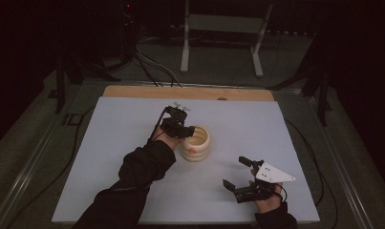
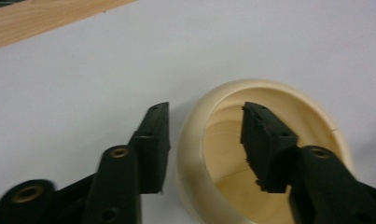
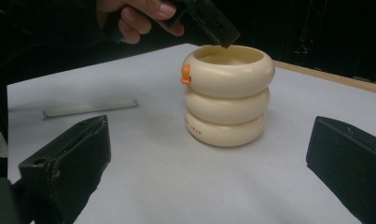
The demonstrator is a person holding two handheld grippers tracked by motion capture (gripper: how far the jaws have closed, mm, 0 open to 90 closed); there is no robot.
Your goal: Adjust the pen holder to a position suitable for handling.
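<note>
1. Nearest me on the tabletop [image 1: 133, 124], a flat, matte, pale sheet, my right tool [image 1: 239, 175] hovers close to the front edge with its two black jaws spread wide and nothing between them. A grey three-cornered plate sits on top of it. In the right gripper view the jaws look like blocky, dull black slabs.
2. Just past it, about mid-table, stands the cream cup [image 1: 196, 143]. It is shaped like three smooth, rounded rings stacked one on another, with a glossy plastic-looking finish and an open top.
3. On its top ring I see a small orange knob [image 3: 186, 74] sticking out from the side. Tiny lettering runs along the bottom ring, too small for me to read.
4. At the cup's rim is my left tool [image 1: 186, 130], held by my left hand [image 3: 141, 14] in a dark sleeve. Its jaws straddle the wall: one black jaw sits inside the hollow, the other outside, beside the rounded lip. They are part open, and I see a gap between the outer jaw and the wall, so it has not clamped.
5. In the left gripper view, the inner jaw's pad has a rough, ragged edge; brass-coloured inserts show in the jaw arms.
6. Farther off, a thin grey flat strip [image 3: 90, 108] lies on the sheet.
7. At the far edge runs a band of bare wood [image 1: 187, 92], light and grained.
</note>
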